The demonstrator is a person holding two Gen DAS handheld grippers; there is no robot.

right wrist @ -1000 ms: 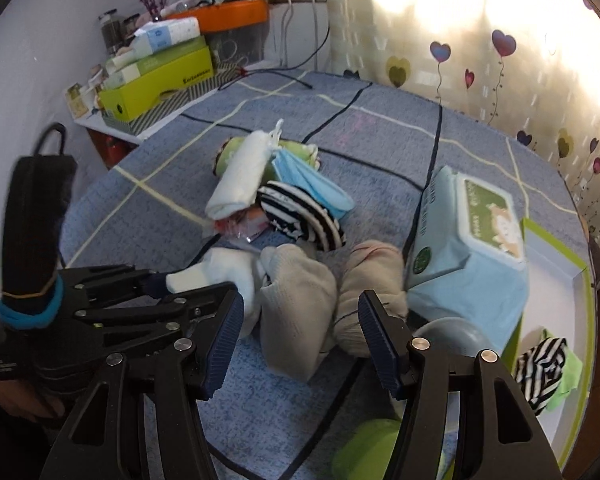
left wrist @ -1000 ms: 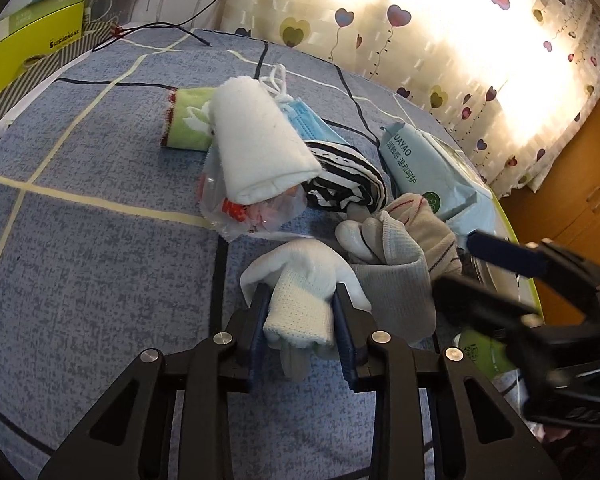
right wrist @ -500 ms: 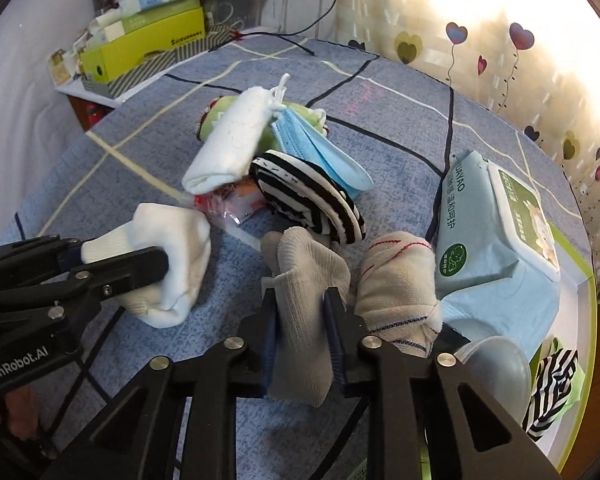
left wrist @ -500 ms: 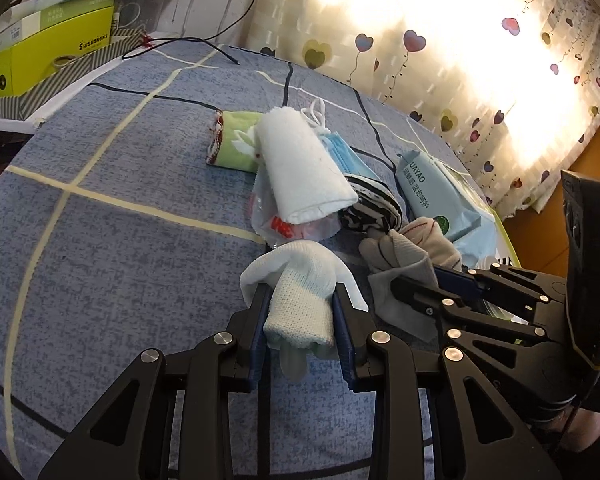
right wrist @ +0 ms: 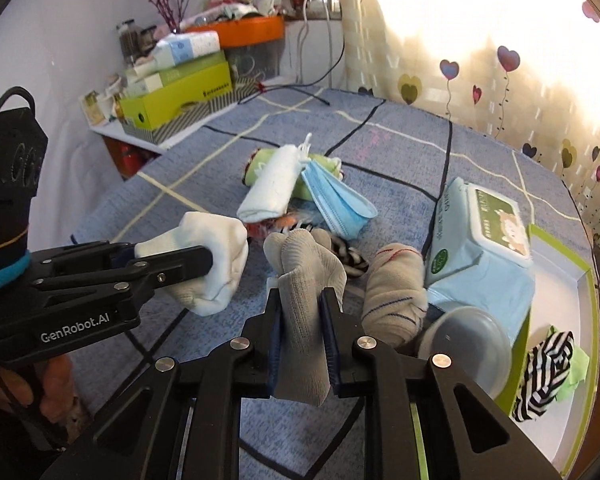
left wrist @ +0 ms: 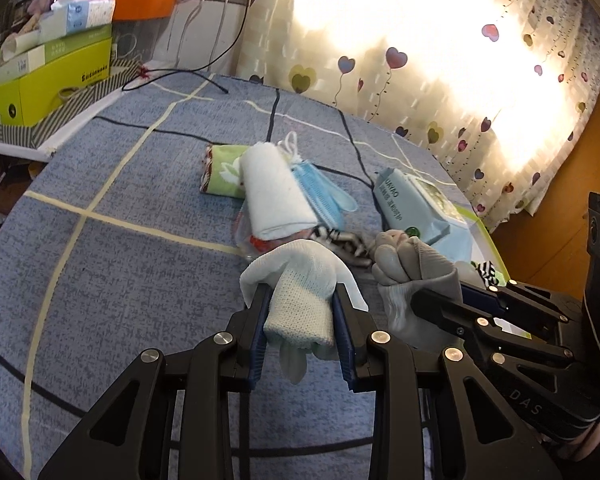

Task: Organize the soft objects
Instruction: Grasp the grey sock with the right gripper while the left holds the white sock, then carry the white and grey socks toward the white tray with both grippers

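My left gripper (left wrist: 300, 300) is shut on a white knitted glove (left wrist: 296, 276), held above the blue bedspread (left wrist: 120, 280). Beside it on the right, my right gripper (right wrist: 303, 300) is shut on a grey sock (right wrist: 304, 264), whose toe end bunches up above the pads. In the right wrist view the left gripper (right wrist: 204, 264) and the white glove (right wrist: 216, 248) hang at the left. A beige sock with red and blue stripes (right wrist: 396, 288) lies just right of the grey one.
Behind lie a rolled white towel (left wrist: 276, 196), a green cloth (left wrist: 220, 172), blue face masks (left wrist: 320, 196) and a black-and-white striped cloth (left wrist: 340, 238). A wet-wipes pack (right wrist: 484, 240) and a grey lidded tub (right wrist: 468, 332) sit by a green-rimmed tray (right wrist: 560, 264). Boxes (left wrist: 48, 80) stand far left.
My right gripper went from open around the grey sock to shut on it and lifted it. The left gripper rose with the white glove.
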